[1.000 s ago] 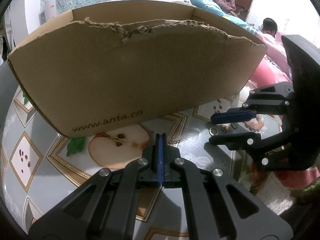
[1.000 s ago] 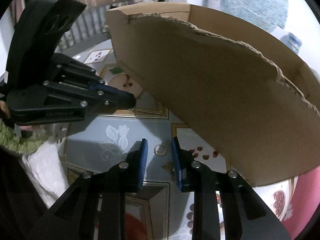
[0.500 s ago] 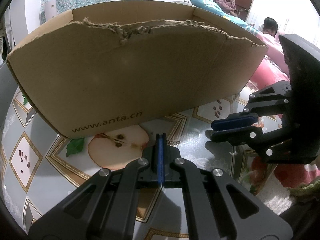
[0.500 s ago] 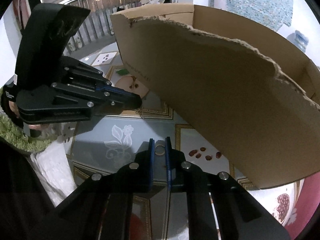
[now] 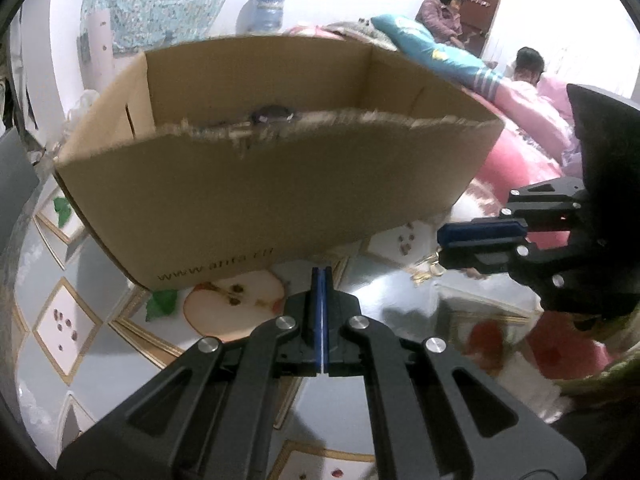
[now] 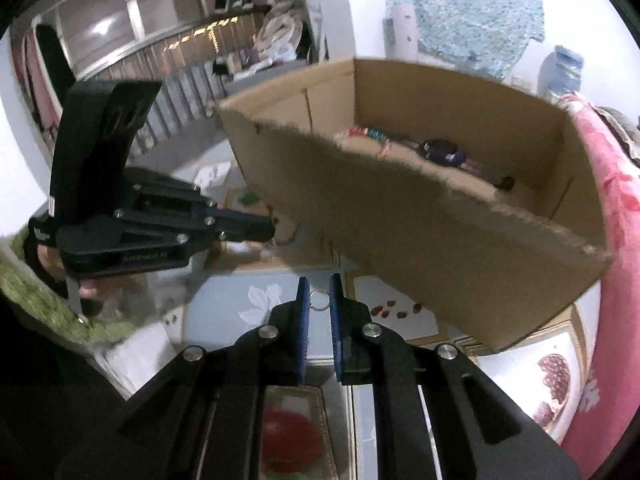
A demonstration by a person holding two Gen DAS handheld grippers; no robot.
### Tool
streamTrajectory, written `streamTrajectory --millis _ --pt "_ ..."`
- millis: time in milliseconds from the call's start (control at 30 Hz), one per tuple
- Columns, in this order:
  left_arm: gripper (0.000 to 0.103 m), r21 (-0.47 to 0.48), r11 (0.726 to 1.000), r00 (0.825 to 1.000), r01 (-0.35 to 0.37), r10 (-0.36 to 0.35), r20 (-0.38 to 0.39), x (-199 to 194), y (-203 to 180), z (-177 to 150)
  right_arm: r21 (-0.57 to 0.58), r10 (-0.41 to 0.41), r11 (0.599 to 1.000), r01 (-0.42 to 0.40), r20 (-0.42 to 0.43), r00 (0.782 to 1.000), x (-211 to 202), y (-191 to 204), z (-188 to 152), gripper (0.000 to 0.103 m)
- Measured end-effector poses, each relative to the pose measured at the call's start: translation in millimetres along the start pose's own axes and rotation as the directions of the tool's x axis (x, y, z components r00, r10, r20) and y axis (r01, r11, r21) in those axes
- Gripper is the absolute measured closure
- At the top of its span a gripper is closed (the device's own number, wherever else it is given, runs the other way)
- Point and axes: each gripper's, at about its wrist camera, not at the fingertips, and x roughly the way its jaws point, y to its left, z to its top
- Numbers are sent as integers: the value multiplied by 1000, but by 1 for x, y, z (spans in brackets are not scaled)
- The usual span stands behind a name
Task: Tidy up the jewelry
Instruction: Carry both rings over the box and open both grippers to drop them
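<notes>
A small silver ring (image 6: 311,301) is pinched between the blue pads of my right gripper (image 6: 319,280), which is shut on it above the table. In the left wrist view my right gripper (image 5: 440,246) hangs over a few gold pieces (image 5: 424,276) lying on the table. My left gripper (image 5: 321,270) is shut, pads pressed together, in front of the cardboard box (image 5: 260,200). Its tip (image 6: 268,228) shows in the right wrist view; a small blurred thing sits by it. Inside the box (image 6: 440,248) lie a dark watch-like piece (image 6: 442,152) and a colourful beaded piece (image 6: 372,136).
The glossy table (image 5: 400,300) has a fruit-patterned cover. A hand (image 6: 88,288) holds the left gripper. Pink bedding (image 5: 532,152) lies right of the box, and two people (image 5: 444,12) sit in the background. The box's front wall has a torn top edge.
My right gripper closed on the ring and lifted it off the table. Both views have risen and now look over the box's front wall into it.
</notes>
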Motion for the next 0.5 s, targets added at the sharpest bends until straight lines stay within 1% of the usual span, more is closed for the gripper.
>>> streamTrajectory --millis 133,200,367,433,500 --pt "103 15 999 999 32 -32 40 -22 -7 11 34 10 999 -13 83 996 -28 -2 12 93" --pt "103 25 999 996 46 -48 70 -37 -10 20 42 16 999 -20 108 994 -37 -3 20 93" --pt "103 34 992 981 120 -124 148 -72 -13 47 62 22 998 -33 169 985 -58 -13 51 93" --pt "103 46 992 978 120 -126 167 -77 -15 60 68 31 997 -44 179 983 -60 -19 65 93" --pt "103 52 995 981 89 -96 170 -76 -12 76 79 31 996 -45 173 984 -60 -28 78 93"
